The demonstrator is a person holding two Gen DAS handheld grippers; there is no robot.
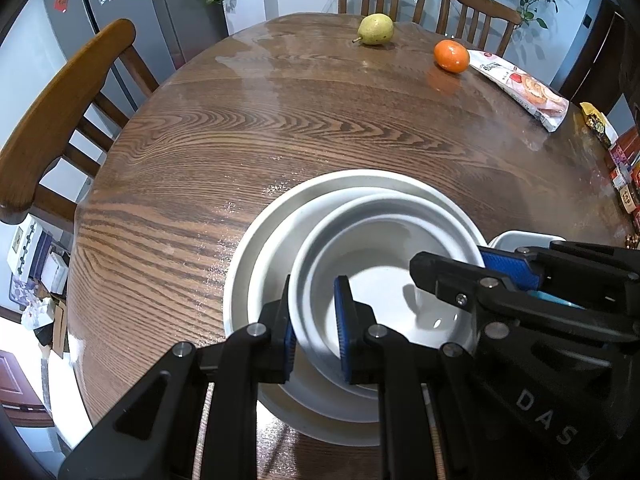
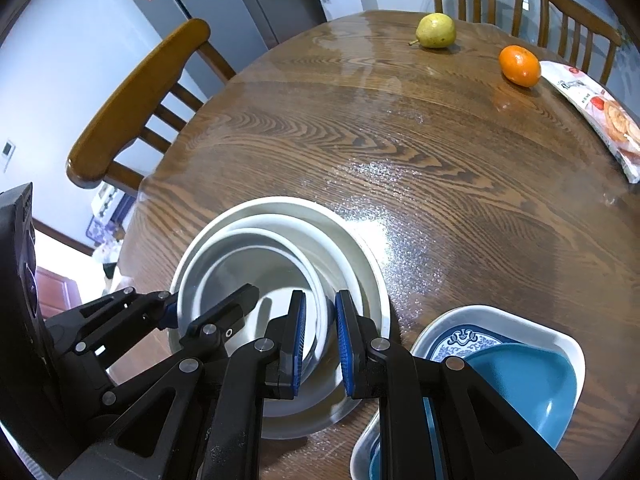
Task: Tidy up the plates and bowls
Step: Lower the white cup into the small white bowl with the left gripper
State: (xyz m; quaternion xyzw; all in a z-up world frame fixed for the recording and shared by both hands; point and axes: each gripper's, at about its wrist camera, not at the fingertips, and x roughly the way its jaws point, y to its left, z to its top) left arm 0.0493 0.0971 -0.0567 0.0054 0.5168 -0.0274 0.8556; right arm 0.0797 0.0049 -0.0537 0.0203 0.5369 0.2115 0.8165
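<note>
A white bowl [image 1: 384, 264] sits nested in a wider white plate [image 1: 256, 264] on the round wooden table. My left gripper [image 1: 316, 332] straddles the bowl's left rim, its blue pads a little apart from the wall. My right gripper [image 2: 320, 344] straddles the bowl's right rim [image 2: 320, 312], jaws also slightly open; it also shows in the left wrist view [image 1: 460, 276]. In the right wrist view the bowl [image 2: 240, 264] sits in the plate [image 2: 372, 280], and a teal bowl [image 2: 528, 384] lies in a white patterned dish [image 2: 480, 320] to the right.
A pear [image 1: 376, 29] and an orange [image 1: 451, 55] lie at the far side, with a snack packet [image 1: 520, 88] to their right. Boxes [image 1: 624, 176] line the right edge. Wooden chairs [image 1: 60, 108] surround the table.
</note>
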